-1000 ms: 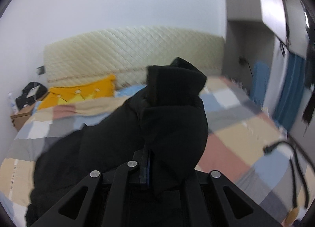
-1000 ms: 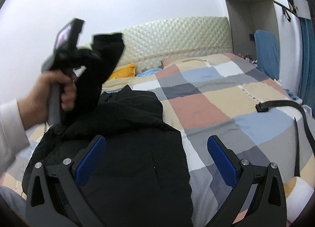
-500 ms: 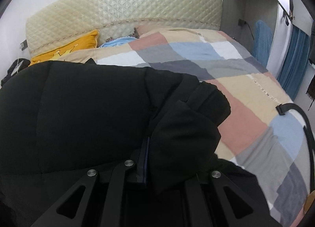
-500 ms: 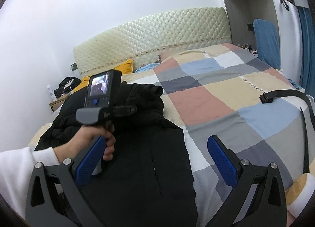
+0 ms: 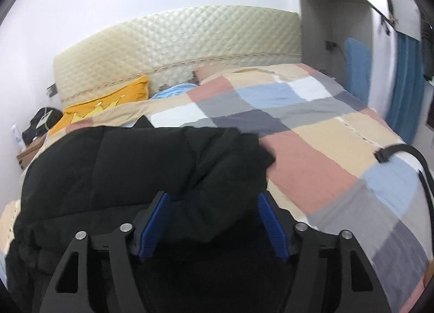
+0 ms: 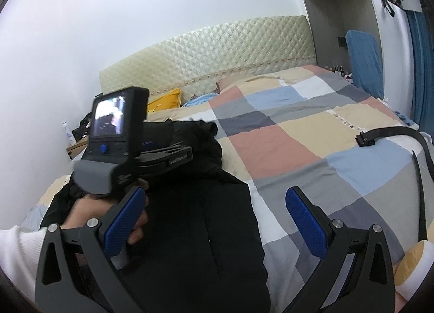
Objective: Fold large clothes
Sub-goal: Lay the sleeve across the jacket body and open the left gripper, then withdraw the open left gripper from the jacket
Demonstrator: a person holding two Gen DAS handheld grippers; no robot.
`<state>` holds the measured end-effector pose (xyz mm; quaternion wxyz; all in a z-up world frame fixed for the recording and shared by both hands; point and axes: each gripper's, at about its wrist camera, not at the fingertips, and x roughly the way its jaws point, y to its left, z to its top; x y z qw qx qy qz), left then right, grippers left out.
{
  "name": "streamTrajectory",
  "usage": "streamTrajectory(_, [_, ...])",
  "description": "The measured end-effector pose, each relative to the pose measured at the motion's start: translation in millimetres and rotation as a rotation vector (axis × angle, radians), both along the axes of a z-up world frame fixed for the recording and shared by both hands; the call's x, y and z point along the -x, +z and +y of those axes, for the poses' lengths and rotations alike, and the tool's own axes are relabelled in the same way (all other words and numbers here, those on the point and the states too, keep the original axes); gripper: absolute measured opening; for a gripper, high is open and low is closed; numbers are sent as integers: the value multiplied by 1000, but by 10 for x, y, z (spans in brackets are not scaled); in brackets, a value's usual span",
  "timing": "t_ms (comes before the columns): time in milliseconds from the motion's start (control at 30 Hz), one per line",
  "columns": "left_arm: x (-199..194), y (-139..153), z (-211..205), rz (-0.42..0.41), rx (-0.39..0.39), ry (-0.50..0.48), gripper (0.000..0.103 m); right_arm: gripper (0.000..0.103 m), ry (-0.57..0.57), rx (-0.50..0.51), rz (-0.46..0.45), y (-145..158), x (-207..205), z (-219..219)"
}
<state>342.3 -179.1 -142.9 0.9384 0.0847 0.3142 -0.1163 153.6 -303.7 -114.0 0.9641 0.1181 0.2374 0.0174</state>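
My left gripper (image 5: pixel 213 218) is now opening, letting the black coat (image 5: pixel 141 166) drop folded on the bed (image 5: pixel 312 155); my right gripper (image 6: pixel 214 220) is hanging wide apart, holding nothing.

Black coat (image 5: pixel 141 166) (folded) between spread fingers (image 5: pixel 156 220).

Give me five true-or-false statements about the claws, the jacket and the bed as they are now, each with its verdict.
1. The left claw is clamped on the black jacket. False: its jaws stand apart, holding nothing.
2. The right claw is open. True.
3. The jacket lies on the checked bedspread. True.
4. The yellow pillow sits on top of the jacket. False: it lies by the headboard.
5. A black strap lies on the bedspread, apart from the jacket. True.
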Motion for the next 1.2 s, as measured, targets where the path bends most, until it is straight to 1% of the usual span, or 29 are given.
streamTrajectory(100, [233, 189, 110, -23, -12, -2, 69, 103, 12, -6, -22, 19, 29, 0])
streamTrajectory(200, [398, 362, 280, -20, 11, -2, 70, 103, 18, -8, -75, 101, 89, 39])
streamTrajectory(333, [661, 659, 631, -47, 65, 24, 70, 103, 27, -12, -134, 184, 184, 82])
streamTrajectory(533, [1086, 1000, 1151, -101, 105, 73, 70, 103, 46, 15, -150, 236, 270, 151])
streamTrajectory(567, [1170, 1046, 1236, -117, 104, 84, 70, 103, 51, 22, -148, 245, 277, 175])
streamTrajectory(667, [1397, 1132, 1433, -165, 58, 112, 70, 103, 80, 39, -149, 264, 306, 267])
streamTrajectory(767, [1570, 1127, 1630, -191, 34, 129, 70, 103, 118, 69, -137, 250, 321, 400])
streamTrajectory(833, [1686, 1055, 1842, -194, 32, 146, 70, 103, 143, 103, -123, 235, 328, 515])
streamTrajectory(967, [1787, 847, 2296, -156, 61, 201, 70, 103, 183, 137, -125, 242, 407, 699])
streamTrajectory(1033, [1813, 707, 2507, -122, 69, 231, 70, 103, 207, 131, -127, 250, 438, 776])
streamTrajectory(1100, [1861, 596, 2654, -107, 80, 251, 70, 103, 232, 124, -124, 237, 434, 838])
streamTrajectory(1200, [1926, 518, 2775, -87, 106, 267, 70, 103, 273, 142, -75, 187, 319, 973])
